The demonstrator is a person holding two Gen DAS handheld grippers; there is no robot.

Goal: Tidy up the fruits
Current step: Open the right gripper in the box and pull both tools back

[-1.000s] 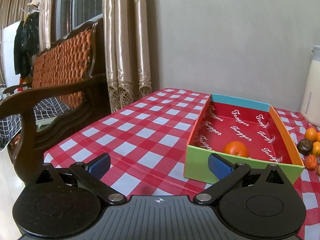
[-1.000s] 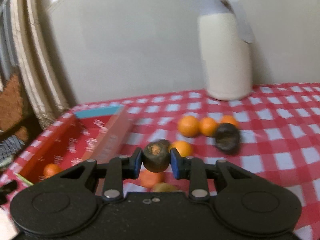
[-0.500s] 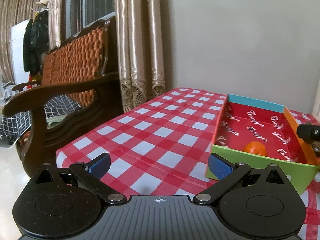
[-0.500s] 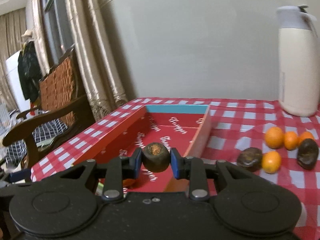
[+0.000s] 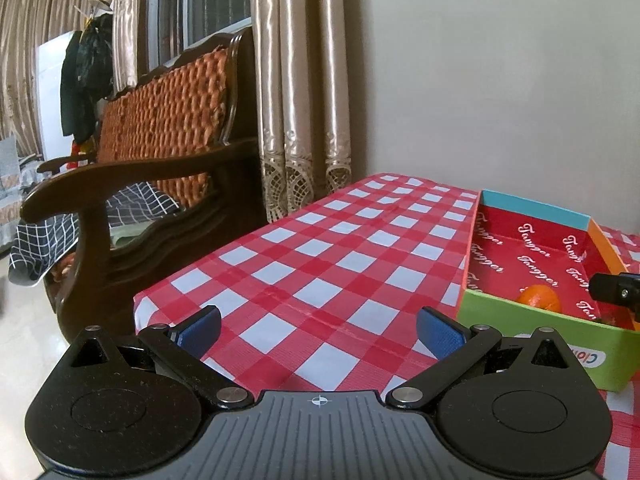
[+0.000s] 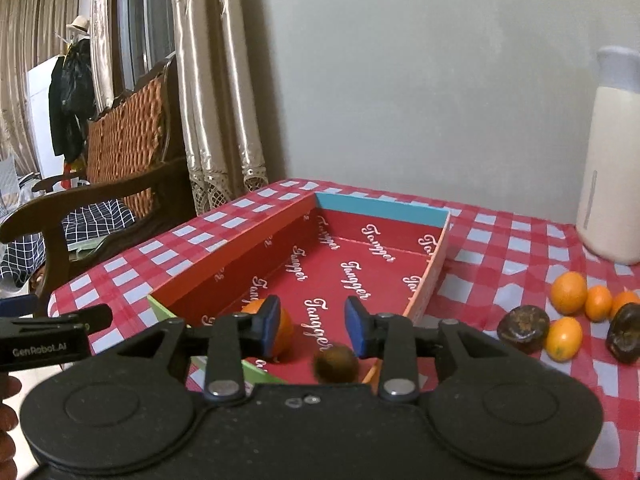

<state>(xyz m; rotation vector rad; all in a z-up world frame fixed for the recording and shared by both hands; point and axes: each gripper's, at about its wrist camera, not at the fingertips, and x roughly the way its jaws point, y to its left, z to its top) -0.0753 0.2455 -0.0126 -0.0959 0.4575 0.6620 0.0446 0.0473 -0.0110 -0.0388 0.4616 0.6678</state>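
Right wrist view has my right gripper (image 6: 313,325) tilted down over the near end of the red box (image 6: 236,258), its jaws opening; the blue pads stand clear of the dark brown fruit (image 6: 335,367), which sits blurred just below and between them, inside the box's near right corner. An orange (image 6: 285,332) lies in the box behind my left pad. On the checked tablecloth (image 6: 500,248) to the right of the box lie four more oranges (image 6: 569,293) and two dark fruits (image 6: 523,323) in a loose cluster, with a cream jug (image 6: 612,184) behind them by the wall. At the left edge I see my left gripper's (image 5: 318,330) black body and a bit of my hand below it.

My left gripper points slightly downward over bare cloth, left of the box, its jaws spread wide and holding nothing. A wooden bench (image 5: 160,152) and curtains (image 5: 304,80) stand beyond the table's left side.
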